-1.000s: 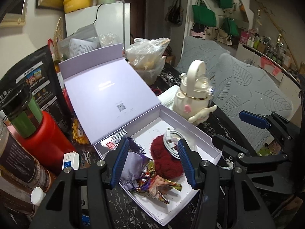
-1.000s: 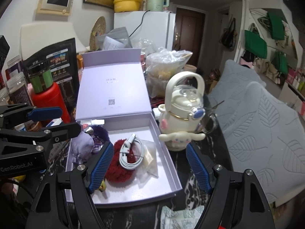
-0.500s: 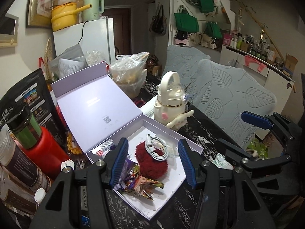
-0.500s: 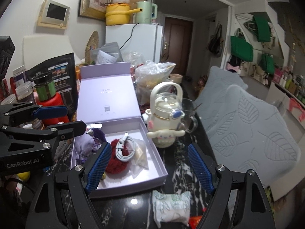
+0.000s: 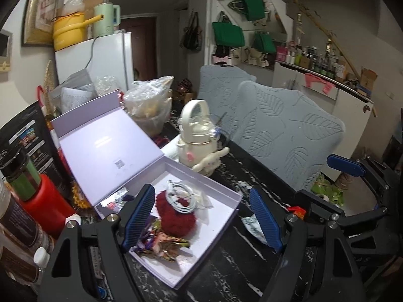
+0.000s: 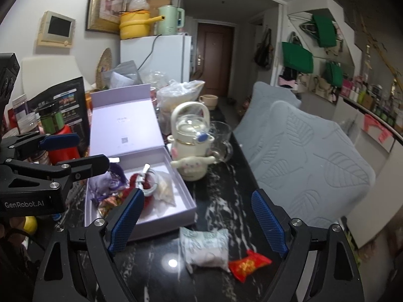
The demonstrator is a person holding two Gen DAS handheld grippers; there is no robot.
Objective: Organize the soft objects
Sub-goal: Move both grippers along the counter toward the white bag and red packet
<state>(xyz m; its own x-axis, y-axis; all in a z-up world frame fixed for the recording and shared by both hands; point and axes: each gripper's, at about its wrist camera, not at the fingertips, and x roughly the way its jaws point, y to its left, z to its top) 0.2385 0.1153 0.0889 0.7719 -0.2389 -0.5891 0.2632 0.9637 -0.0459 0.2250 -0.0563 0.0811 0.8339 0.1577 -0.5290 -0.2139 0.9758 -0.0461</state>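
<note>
An open lilac box (image 5: 221,216) (image 6: 187,196) lies on the black marble table. In it are a red fluffy ball (image 5: 176,216), a coiled white cable (image 5: 180,197) (image 6: 149,183), a clear packet (image 6: 163,191), a purple pouch (image 6: 105,183) and colourful wrappers (image 5: 163,244). A white tissue pack (image 6: 205,245) and a red snack packet (image 6: 248,264) lie on the table in front of the box. My left gripper (image 5: 201,220) is open and empty above the box's near end. My right gripper (image 6: 196,224) is open and empty above the tissue pack.
A cream Cinnamoroll kettle (image 5: 199,138) (image 6: 192,146) and a glass cup (image 6: 221,136) stand right of the box. A red jar with a green lid (image 5: 32,191), dark bottles and a black bag crowd the left. Grey leaf-pattern cushions (image 6: 307,156) line the right edge.
Both grippers have pulled back and up from the box, so more table shows. The tissue pack and red packet have come into the right wrist view. Both stay open.
</note>
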